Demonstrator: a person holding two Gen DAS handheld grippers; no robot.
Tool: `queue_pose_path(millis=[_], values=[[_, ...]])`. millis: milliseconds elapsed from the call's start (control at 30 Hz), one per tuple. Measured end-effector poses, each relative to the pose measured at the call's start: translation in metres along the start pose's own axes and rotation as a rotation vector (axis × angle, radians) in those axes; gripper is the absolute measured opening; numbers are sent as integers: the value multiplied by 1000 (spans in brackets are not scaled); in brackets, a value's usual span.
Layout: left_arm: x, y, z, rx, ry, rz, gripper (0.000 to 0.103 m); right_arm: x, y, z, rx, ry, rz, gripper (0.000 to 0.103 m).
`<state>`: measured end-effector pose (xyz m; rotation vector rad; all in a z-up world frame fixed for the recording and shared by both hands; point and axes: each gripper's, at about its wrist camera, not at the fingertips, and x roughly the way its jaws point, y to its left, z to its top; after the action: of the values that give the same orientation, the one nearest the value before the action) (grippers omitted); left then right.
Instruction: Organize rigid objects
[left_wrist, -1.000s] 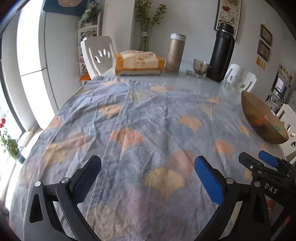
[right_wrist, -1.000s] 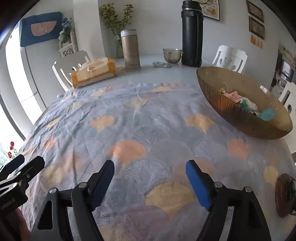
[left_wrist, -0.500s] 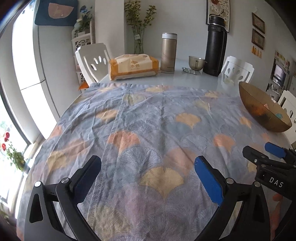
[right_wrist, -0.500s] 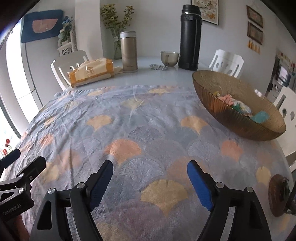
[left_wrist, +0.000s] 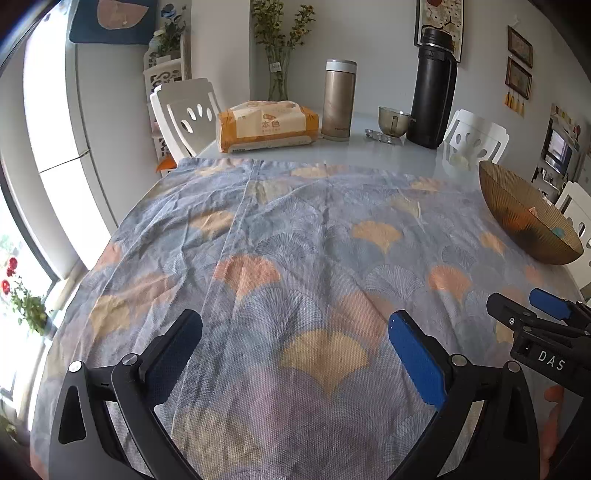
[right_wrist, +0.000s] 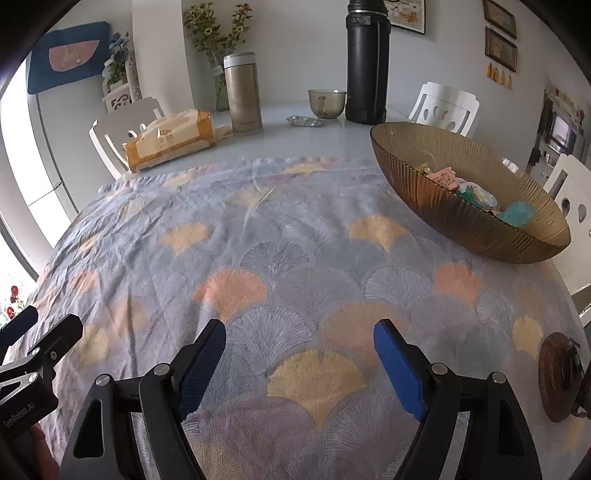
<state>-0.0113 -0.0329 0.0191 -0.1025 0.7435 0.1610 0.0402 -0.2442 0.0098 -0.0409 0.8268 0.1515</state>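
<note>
My left gripper (left_wrist: 295, 332) stands open over the ginkgo-patterned tablecloth (left_wrist: 303, 236), with nothing between its blue pads. My right gripper (right_wrist: 299, 332) is open too, over the same cloth, and holds nothing. Each shows in the other's view: the right gripper (left_wrist: 515, 299) at the right edge, the left gripper (right_wrist: 48, 325) at the left edge. An amber ribbed glass bowl (right_wrist: 443, 206) sits far right, also seen as the bowl (left_wrist: 517, 218). Inside it lie a pink packet (right_wrist: 443, 177) and a blue item (right_wrist: 517, 214). A dark brown round object (right_wrist: 557, 376) lies on the cloth to the right of my right gripper.
On the bare far part of the table (left_wrist: 369, 151) stand an orange tissue pack (left_wrist: 266, 125), a gold flask (left_wrist: 338, 99), a small metal cup (left_wrist: 393, 120) and a tall black flask (left_wrist: 432, 88). White chairs (left_wrist: 188, 114) ring the table. A window is on the left.
The left wrist view has rolled slightly toward level, and the bowl now sits lower at its right edge. Both grippers stay open over the same patch of cloth.
</note>
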Motion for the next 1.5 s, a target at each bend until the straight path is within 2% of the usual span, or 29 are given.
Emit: queue_pose_path(millis=[1500], values=[[8, 0, -2, 11, 31, 9, 101, 6, 0, 0, 10, 29, -1, 82]])
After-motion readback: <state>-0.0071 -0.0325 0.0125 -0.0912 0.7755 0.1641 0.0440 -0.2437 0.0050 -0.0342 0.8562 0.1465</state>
